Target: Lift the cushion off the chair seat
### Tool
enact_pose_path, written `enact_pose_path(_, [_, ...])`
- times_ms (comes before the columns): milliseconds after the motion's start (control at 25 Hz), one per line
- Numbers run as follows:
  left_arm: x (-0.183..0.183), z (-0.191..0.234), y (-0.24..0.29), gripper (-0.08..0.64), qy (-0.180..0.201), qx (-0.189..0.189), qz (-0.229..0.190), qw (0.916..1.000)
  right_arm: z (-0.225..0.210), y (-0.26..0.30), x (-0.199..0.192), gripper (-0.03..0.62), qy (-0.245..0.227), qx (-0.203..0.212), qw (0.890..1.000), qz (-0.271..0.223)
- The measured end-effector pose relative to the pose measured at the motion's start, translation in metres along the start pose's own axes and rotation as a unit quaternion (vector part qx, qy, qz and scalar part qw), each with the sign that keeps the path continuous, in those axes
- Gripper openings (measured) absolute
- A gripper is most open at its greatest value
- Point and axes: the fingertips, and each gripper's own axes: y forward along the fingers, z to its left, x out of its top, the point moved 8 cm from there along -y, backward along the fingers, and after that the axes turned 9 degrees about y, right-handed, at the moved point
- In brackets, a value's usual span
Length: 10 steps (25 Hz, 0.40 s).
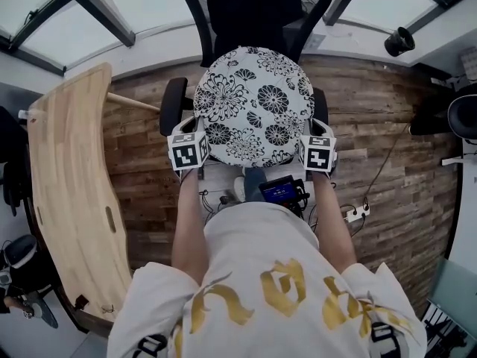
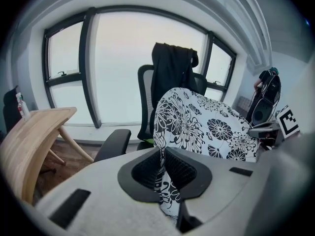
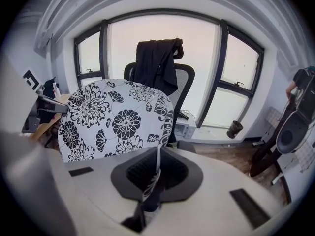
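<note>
**Desk:** How do the tongs stand?

**Me:** My left tongs (image 1: 200, 149) (image 2: 165, 173) are clamped on the near left rim of the round white cushion with the black flower print (image 1: 253, 103) (image 2: 197, 124) (image 3: 113, 119). In the left gripper view a fold of the printed cloth runs down between the two ribbed black pads and is pinched flat. Across the cushion, my right tongs (image 1: 307, 151) (image 3: 156, 168) are nipped tight on the near right rim. There the cloth is squeezed to a thin strip between the pads.

**Desk:** And where is the cushion itself?

**Me:** It hangs between the two tongs, over the seat of the black mesh-backed office chair (image 1: 253, 6). From my head view it covers the whole seat, with a black armrest (image 1: 173, 103) showing at its left edge. In both gripper views it rises from the jaws and hides the lower part of the chair back. I can't tell whether its far edge touches the seat or is clear of it.

**Desk:** What's around it?

**Me:** To the left stands a curved light wooden table (image 1: 71, 177) (image 2: 29, 141), well apart from the chair. A black jacket (image 2: 172, 68) (image 3: 157, 58) is draped over the top of the chair back, in front of the big windows. Brown wooden plank floor (image 1: 387, 125) spreads out to the right.
</note>
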Motion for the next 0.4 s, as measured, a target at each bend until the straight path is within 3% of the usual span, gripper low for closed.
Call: enact_pose_path(400, [0.0027,-0.0019,0.0100,0.031,-0.003,0.000,0.005,1.0000,0.0006,0.0076,0.0037,0.018,-0.003,0.008,1.000,0.005])
